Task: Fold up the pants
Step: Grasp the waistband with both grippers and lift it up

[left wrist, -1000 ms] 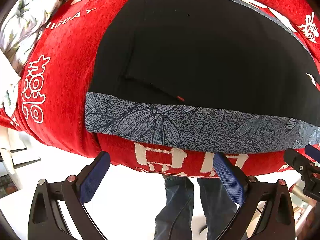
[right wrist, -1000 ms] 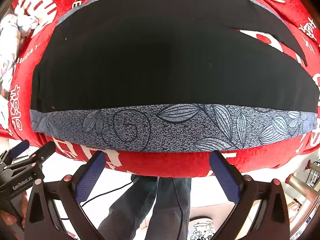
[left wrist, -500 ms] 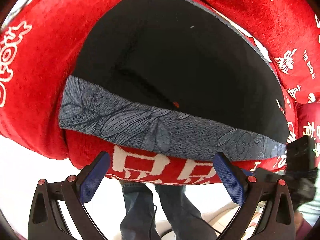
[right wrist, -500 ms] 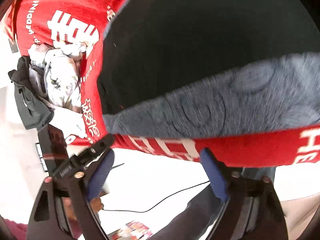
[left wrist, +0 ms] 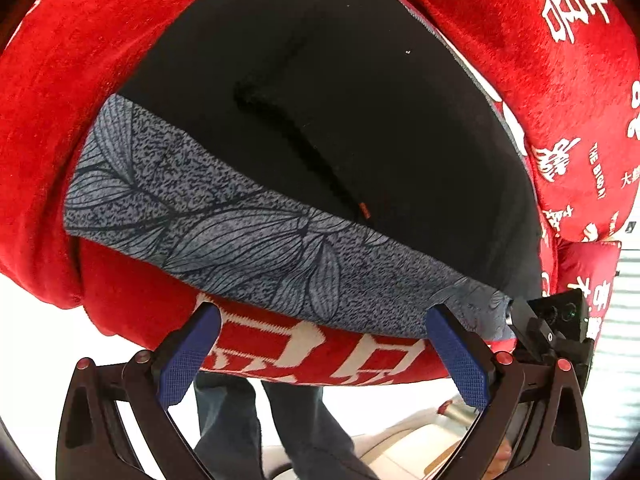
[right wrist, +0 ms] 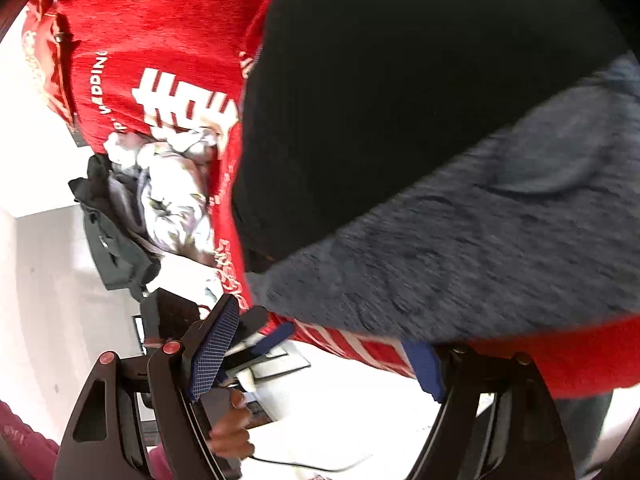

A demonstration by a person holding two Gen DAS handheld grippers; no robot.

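Black pants (left wrist: 360, 128) with a grey leaf-print waistband (left wrist: 248, 248) lie flat on a red blanket (left wrist: 60, 120), waistband at the near edge. My left gripper (left wrist: 320, 348) is open, its blue pads just below the waistband near its left end. My right gripper (right wrist: 320, 352) is open and tilted, close under the blurred waistband (right wrist: 480, 248) of the pants (right wrist: 420, 100). The right gripper's body shows at the left wrist view's right edge (left wrist: 556, 328).
The red blanket (right wrist: 168, 60) has white characters and hangs over the near edge. A crumpled white floral cloth (right wrist: 176, 196) and a dark garment (right wrist: 112, 236) lie at the blanket's left. The person's jeans (left wrist: 256, 420) show below.
Both grippers have swung to the left along the waistband. The right gripper has tilted and moved close to the waistband's left end. Both stay open.
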